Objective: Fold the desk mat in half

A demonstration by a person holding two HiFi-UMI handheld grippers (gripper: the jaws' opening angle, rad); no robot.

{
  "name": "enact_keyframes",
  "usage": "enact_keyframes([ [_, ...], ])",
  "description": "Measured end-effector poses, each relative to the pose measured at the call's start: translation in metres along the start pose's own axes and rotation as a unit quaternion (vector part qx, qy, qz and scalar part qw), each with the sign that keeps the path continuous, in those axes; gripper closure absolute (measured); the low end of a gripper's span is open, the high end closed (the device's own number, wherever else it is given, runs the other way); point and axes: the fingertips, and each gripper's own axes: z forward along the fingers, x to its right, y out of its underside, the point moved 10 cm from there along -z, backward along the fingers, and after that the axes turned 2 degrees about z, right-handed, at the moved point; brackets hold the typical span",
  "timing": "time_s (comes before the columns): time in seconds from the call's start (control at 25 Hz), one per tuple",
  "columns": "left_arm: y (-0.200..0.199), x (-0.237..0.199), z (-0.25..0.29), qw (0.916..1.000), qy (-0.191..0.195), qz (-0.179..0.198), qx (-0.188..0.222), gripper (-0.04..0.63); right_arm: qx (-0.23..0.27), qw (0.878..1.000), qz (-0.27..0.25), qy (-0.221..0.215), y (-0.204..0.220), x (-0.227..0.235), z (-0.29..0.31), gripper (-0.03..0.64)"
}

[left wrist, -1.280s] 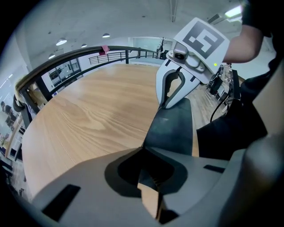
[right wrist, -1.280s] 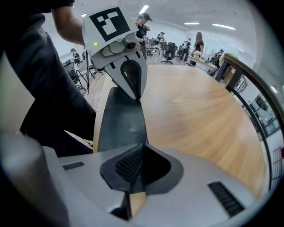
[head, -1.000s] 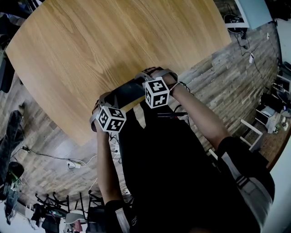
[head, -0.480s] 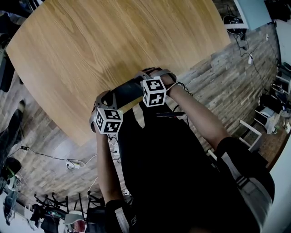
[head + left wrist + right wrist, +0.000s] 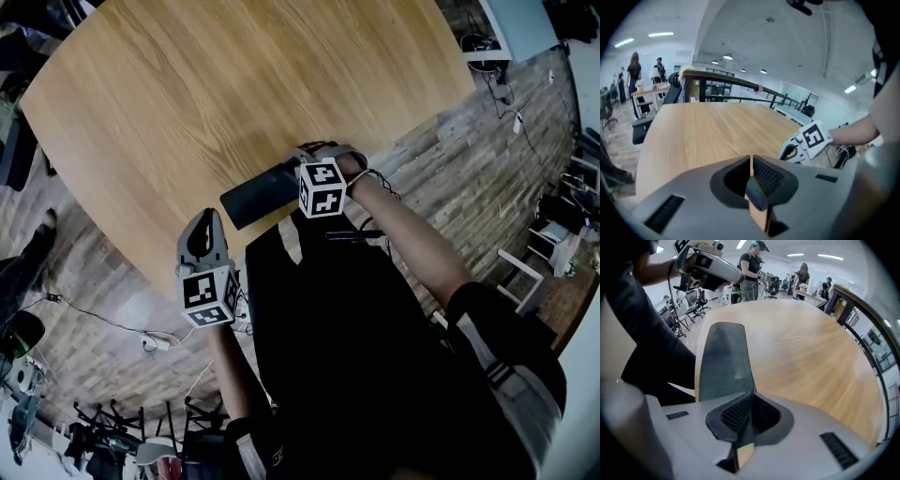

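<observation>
Desk mat [image 5: 261, 195]: dark, matte, and lying flat as a long narrow strip with rounded ends. In the right gripper view [image 5: 724, 359] it's a grey-black tongue running away from the camera, with a faint pale scuff halfway along.
Mat's place: right at the near edge of the bench [image 5: 234, 84], running along that edge, just ahead of the person's dark torso.
Right claw [image 5: 309, 159]: down at the mat's right-hand end. Its own view [image 5: 751, 397] shows the jaws pressed together, with the mat's edge running up to the tips. I can't tell whether any of the mat is caught between them.
Left claw [image 5: 202, 230]: well clear of the mat, held out by the near left edge of the bench. Its jaws are pressed together in its own view [image 5: 751, 161], with only bare wood beyond them.
Bench: a broad top of light wood grain, with the mat the only thing lying on it.
Beyond: a plank floor [image 5: 450, 141], with people standing in the far room.
</observation>
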Motion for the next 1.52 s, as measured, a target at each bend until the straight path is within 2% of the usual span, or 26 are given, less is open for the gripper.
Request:
enact_keyframes([
  [0.16, 0.022, 0.024, 0.01, 0.9977, 0.031, -0.057, -0.019, 0.563, 0.0, 1.0, 0.008, -0.001, -0.002, 0.002, 0.001, 0.579],
  [0.28, 0.047, 0.042, 0.035, 0.9894, 0.054, -0.128, -0.045, 0.563, 0.002, 1.0, 0.02, -0.002, 0.0, 0.002, 0.001, 0.579],
  [0.36, 0.06, 0.047, 0.052, 0.9834, 0.064, -0.158, -0.063, 0.563, 0.001, 1.0, 0.023, -0.001, -0.001, 0.002, 0.002, 0.58],
  [0.48, 0.072, 0.046, 0.069, 0.9833, 0.062, -0.145, -0.09, 0.565, 0.001, 1.0, 0.022, 0.007, -0.003, 0.002, 0.003, 0.58],
  [0.64, 0.083, 0.042, 0.079, 0.9785, 0.059, -0.163, -0.111, 0.569, 0.002, 1.0, 0.026, 0.013, -0.002, 0.001, 0.001, 0.579],
  [0.8, 0.09, 0.041, 0.089, 0.9791, 0.045, -0.151, -0.129, 0.569, -0.001, 0.999, 0.029, 0.019, -0.002, 0.001, 0.002, 0.578],
  [0.92, 0.094, 0.04, 0.091, 0.9786, 0.041, -0.158, -0.126, 0.571, -0.002, 0.999, 0.031, 0.031, -0.003, 0.0, 0.003, 0.578],
  [1.04, 0.096, 0.043, 0.091, 0.9809, 0.032, -0.15, -0.119, 0.571, -0.002, 0.998, 0.04, 0.046, -0.001, -0.003, 0.002, 0.578],
  [1.2, 0.099, 0.043, 0.092, 0.9828, 0.025, -0.144, -0.113, 0.571, 0.017, 0.993, 0.079, 0.081, 0.0, -0.004, -0.001, 0.577],
  [1.36, 0.101, 0.04, 0.092, 0.9807, 0.026, -0.161, -0.108, 0.571, 0.048, 0.979, 0.107, 0.167, -0.002, -0.006, -0.027, 0.556],
  [1.52, 0.103, 0.039, 0.093, 0.9791, 0.026, -0.171, -0.107, 0.571, 0.129, 0.945, 0.156, 0.258, 0.002, -0.012, -0.071, 0.531],
])
